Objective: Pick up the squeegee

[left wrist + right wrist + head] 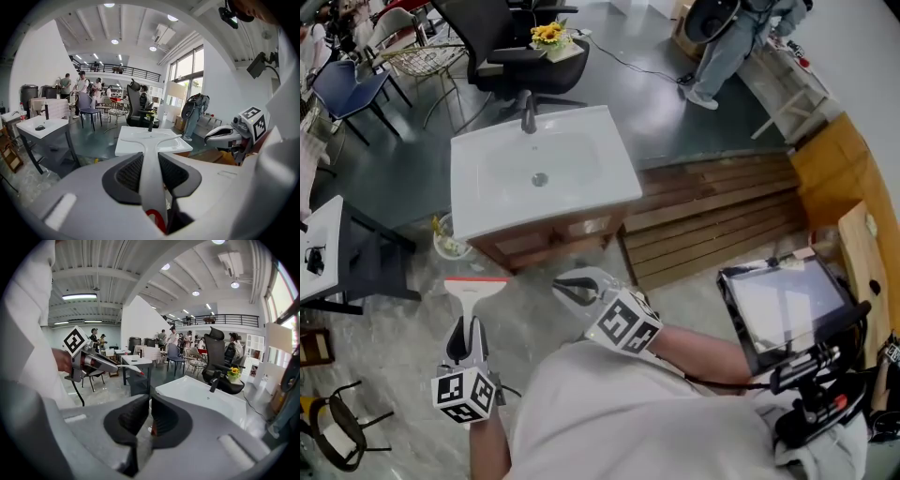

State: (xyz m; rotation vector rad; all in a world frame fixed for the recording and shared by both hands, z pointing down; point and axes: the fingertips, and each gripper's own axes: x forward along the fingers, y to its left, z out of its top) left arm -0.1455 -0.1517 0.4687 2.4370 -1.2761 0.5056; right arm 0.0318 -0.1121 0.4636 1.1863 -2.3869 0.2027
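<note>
Squeegee (475, 292) is hanging in the air in front of me, its handle running back between the jaws of my left gripper (469, 339) and its wide head with the orange edge pointing away from me. In the left gripper view the pads (129, 172) are pinching the white handle (151, 154) on both sides, and the T-shaped head is showing just past them. The head is floating over bare grey floor (394, 356), apart from the near corner of the wooden cabinet (548, 239).

My right gripper (572, 289) is hovering just beside it to the right. Its jaws are sitting pressed nearly together with nothing between them, as the right gripper view (149, 416) is showing.

Ahead, the white sink (487, 202) is resting on that cabinet, with its front edge facing me and the dark faucet (528, 112) at its far edge. To the right, a slatted wooden platform (712, 220) is lying against the cabinet's side. To the left, a white table (319, 248) is closing in that side, with open floor running between it and the cabinet. Beyond the sink, a black office chair (502, 47) is standing well apart, and a person (731, 47) is standing farther off to the right.
</note>
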